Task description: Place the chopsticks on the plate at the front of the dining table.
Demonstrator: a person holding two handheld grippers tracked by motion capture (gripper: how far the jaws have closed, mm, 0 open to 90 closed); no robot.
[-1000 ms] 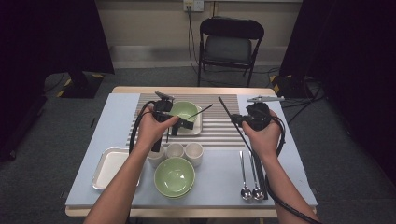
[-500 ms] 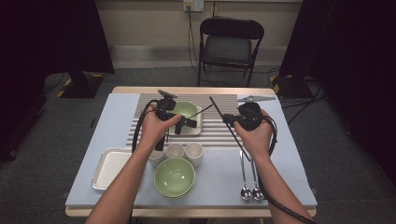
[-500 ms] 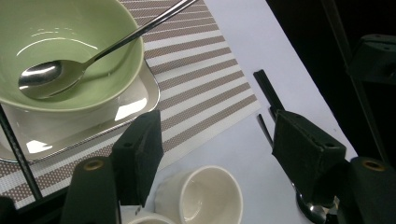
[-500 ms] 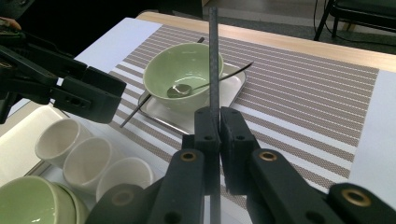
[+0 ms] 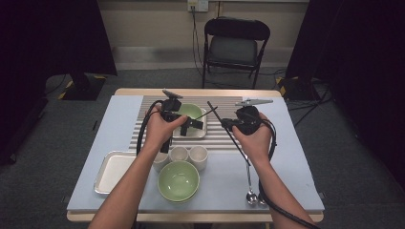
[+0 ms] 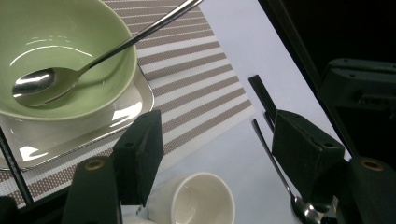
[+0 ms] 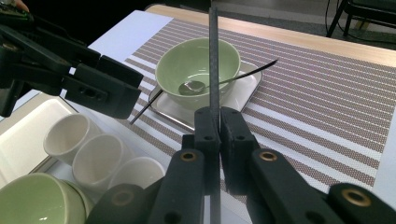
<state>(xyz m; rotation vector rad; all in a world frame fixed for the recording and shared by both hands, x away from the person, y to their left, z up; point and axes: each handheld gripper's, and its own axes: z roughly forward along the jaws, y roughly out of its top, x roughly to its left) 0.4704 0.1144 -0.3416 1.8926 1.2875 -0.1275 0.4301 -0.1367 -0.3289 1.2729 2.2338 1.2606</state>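
your right gripper [image 7: 218,122] clenched on black chopstick [image 7: 214,60], raised over striped mat [image 7: 322,88] | your left gripper [image 6: 215,144] released, nothing held, above white cup [image 6: 201,203], near green bowl [image 6: 60,51]

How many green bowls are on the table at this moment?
2. One green bowl sits on the square plate on the striped mat, with a spoon in it. The other green bowl stands near the table's front edge, below the white cups.
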